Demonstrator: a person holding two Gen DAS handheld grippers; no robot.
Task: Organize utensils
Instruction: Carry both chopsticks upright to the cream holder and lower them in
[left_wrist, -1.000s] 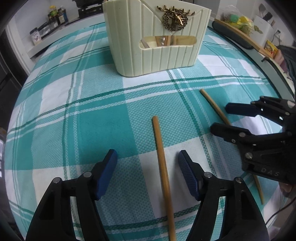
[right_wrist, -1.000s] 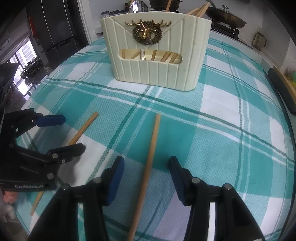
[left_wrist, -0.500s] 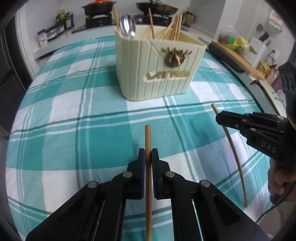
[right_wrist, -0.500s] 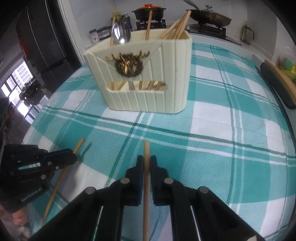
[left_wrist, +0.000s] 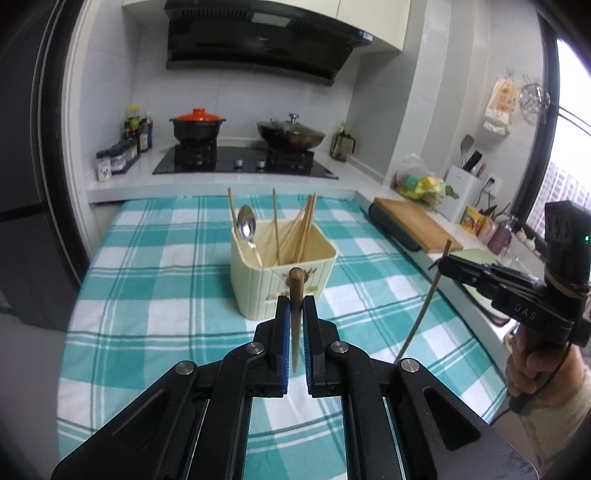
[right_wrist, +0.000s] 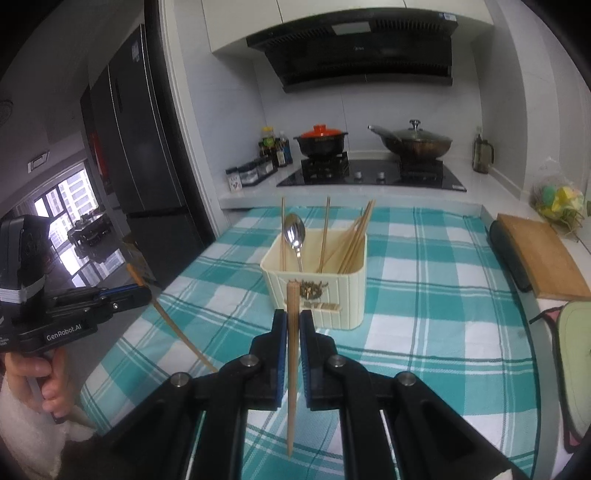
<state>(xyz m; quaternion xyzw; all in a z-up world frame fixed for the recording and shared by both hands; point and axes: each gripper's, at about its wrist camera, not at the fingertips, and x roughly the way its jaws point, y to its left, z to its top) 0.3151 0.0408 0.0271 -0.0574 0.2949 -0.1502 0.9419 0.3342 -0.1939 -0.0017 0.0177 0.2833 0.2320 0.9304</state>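
Left tongs (left_wrist: 295, 308): black linkage arms, blue ribbed pads, clamped tight on a wooden chopstick (left_wrist: 296, 295). Round blunt end sticks up past the pads; the thin end runs down between them. Side of this tool, seen from the right wrist view, reads "GenRobot.AI" in white; a hand (right_wrist: 40, 380) grips its handle.

Right tongs (right_wrist: 292, 321): same build, pinched on a second chopstick (right_wrist: 291, 369), pale wood, tapering to a point below the pads and clear of the cloth. From the left wrist view its body shows "DAS" in raised letters and a green light on the block above.

Tablecloth (left_wrist: 155, 295) on the table: woven check, teal and white, thin dark stripes.

Further on, mid-table: cream utensil holder (left_wrist: 258, 295), ribbed plastic, rounded corners, brass-coloured stag-head wreath badge on the front. In it stand several bamboo chopsticks (left_wrist: 304, 230), leaning, and one steel spoon (left_wrist: 246, 225), bowl up.

To the right, a wooden cutting board (left_wrist: 415, 223).

Far: black glass hob, a black pot with orange lid (left_wrist: 197, 123), a lidded wok (left_wrist: 291, 134). The writing on the range hood is too small to read.
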